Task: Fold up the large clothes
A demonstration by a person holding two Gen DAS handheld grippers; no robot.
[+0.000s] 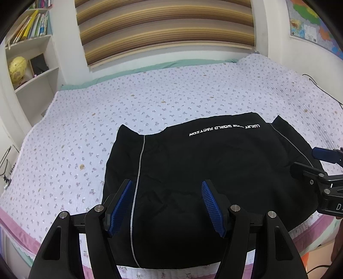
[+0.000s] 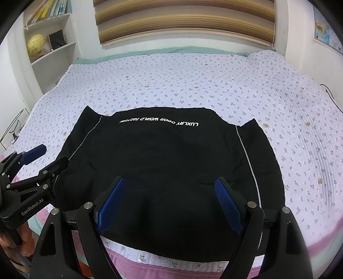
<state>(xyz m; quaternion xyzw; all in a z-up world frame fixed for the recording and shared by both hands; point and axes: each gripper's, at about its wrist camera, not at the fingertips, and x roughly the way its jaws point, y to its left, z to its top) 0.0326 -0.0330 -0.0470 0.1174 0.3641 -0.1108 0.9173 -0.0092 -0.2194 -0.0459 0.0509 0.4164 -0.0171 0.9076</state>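
I'm looking down at the black garment (image 2: 167, 167) lying spread flat on the floral bedspread (image 2: 193, 85), near the bed's front edge, white lettering (image 2: 158, 122) running across its far part and a thin pale stripe (image 2: 248, 158) down each side. My left gripper (image 1: 166, 203) is hovering over the garment's left portion, jaws standing apart, blue pads (image 1: 211, 203) gripping nothing. My right gripper (image 2: 171, 203) is hanging over the near middle of the cloth, jaws spread wide, nothing between them either. Each tool is showing up at the edge of the other's view. As for holders, the white shelf unit (image 2: 53, 28) in the far left corner is carrying a yellow globe (image 2: 35, 45) and a small dark box (image 2: 56, 38) on one level, with books (image 2: 55, 8) above (titles too small to read).
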